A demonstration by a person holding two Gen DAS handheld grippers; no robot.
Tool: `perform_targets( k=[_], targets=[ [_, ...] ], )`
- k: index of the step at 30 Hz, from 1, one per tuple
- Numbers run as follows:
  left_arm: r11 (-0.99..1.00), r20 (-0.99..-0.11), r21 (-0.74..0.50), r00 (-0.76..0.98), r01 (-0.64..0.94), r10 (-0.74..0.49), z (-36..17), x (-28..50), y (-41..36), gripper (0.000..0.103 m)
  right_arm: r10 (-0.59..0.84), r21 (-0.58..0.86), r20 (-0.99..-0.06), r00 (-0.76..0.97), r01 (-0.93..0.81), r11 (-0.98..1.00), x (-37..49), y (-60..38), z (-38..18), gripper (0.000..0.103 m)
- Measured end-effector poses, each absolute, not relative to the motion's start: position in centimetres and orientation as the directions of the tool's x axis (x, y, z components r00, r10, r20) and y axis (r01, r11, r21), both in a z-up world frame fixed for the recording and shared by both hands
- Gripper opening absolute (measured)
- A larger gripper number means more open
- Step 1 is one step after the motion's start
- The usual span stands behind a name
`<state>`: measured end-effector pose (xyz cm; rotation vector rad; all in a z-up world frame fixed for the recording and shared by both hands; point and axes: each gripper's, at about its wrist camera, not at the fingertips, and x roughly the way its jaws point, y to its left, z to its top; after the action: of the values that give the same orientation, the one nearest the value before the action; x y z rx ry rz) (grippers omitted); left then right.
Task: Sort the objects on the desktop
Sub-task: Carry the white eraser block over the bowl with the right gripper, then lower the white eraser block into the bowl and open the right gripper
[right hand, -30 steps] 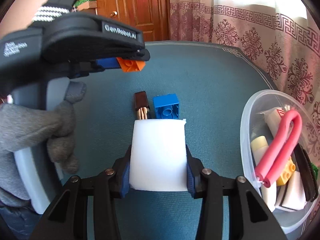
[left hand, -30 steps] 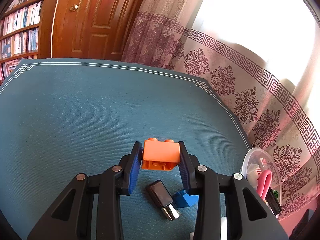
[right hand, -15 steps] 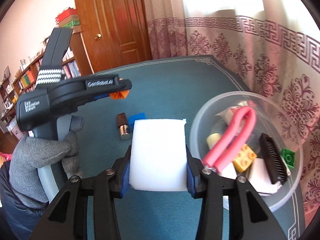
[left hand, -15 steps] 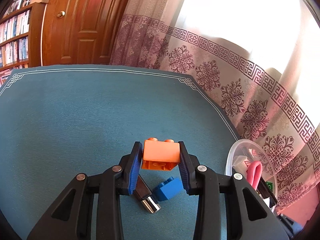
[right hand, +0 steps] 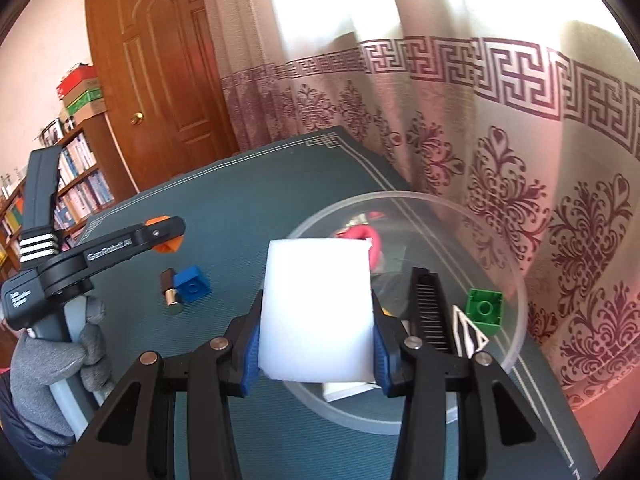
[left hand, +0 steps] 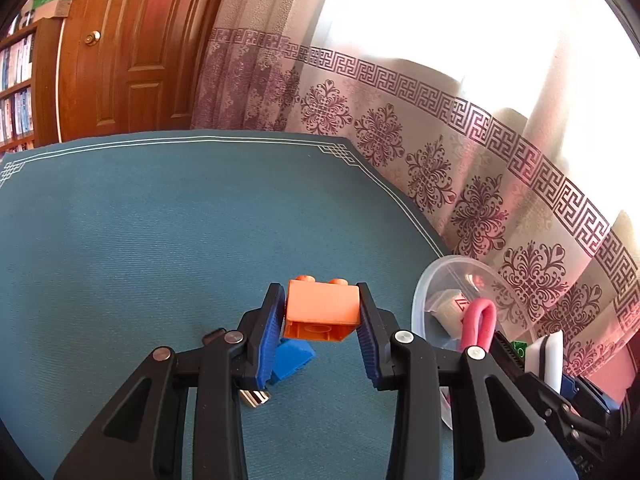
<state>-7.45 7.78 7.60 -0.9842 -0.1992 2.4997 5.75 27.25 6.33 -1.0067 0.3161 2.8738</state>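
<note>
My left gripper (left hand: 320, 316) is shut on an orange brick (left hand: 322, 308) and holds it above the teal table mat. The left gripper also shows in the right wrist view (right hand: 164, 236). My right gripper (right hand: 316, 320) is shut on a white foam block (right hand: 316, 312) and holds it over the near rim of a clear plastic bowl (right hand: 516, 344). The bowl also shows in the left wrist view (left hand: 424, 292). A blue brick (right hand: 192, 284) and a small brown cylinder with a metal end (right hand: 170, 292) lie side by side on the mat.
The bowl holds a pink foam loop (left hand: 478, 322), a black comb (right hand: 430, 316), a green brick (right hand: 484, 312) and white pieces. A patterned curtain (right hand: 520, 160) hangs behind the table's far right edge. A wooden door (left hand: 132, 48) and a bookshelf (right hand: 76, 184) stand beyond.
The right gripper rose and swung right with the white block, from above the blue brick to over the bowl. The left gripper moved right toward the bowl with the orange brick.
</note>
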Motion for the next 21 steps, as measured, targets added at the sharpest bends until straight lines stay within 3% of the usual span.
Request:
perform_targets(
  k=[21],
  targets=[
    [-0.867,-0.619,-0.262,-0.616,-0.423,0.488,7.3,-5.9,10.4,0.038,0.094,0.161,-0.657,-0.748,-0.262,-0.952,3.2,31.4,4.2,0.048]
  ],
)
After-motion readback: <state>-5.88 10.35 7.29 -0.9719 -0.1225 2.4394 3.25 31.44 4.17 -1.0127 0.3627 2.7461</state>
